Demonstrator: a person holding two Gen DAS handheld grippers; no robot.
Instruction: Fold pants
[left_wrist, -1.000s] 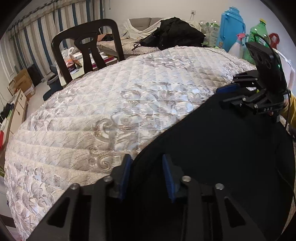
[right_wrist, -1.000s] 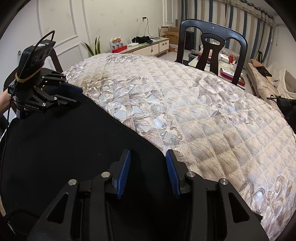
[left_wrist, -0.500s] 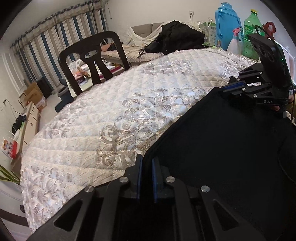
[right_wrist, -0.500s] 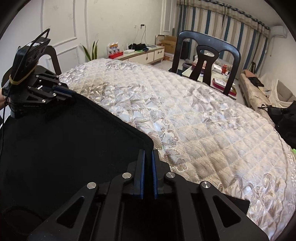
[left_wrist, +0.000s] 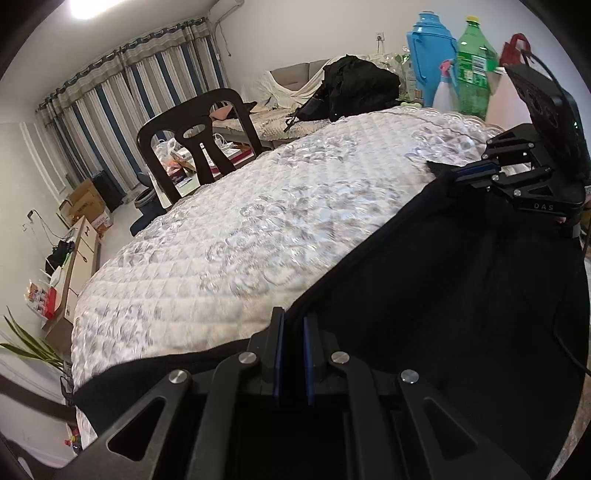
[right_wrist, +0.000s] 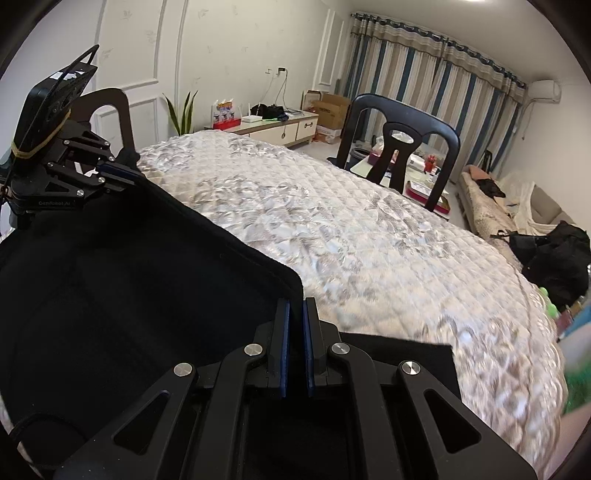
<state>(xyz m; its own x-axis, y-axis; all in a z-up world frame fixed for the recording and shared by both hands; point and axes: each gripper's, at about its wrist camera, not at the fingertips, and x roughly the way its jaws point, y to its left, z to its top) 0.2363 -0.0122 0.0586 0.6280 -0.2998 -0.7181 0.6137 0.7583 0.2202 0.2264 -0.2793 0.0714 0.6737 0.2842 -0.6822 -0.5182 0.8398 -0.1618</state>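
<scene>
The black pants (left_wrist: 443, 295) are spread on the quilted table (left_wrist: 258, 221), and one edge is pinched tight by the left gripper (left_wrist: 291, 325) and right gripper (right_wrist: 294, 314), so it can be lifted evenly for folding.

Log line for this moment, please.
step: lift edge for fold | left tongs: shut on pants | right tongs: shut on pants | surface: quilted table

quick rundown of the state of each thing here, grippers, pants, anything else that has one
left gripper: shut on the pants' edge
right gripper: shut on the pants' corner
pants: black, edge lifted off the quilted cover, stretched between both grippers
chair: upright, empty
curtains: drawn closed
</scene>
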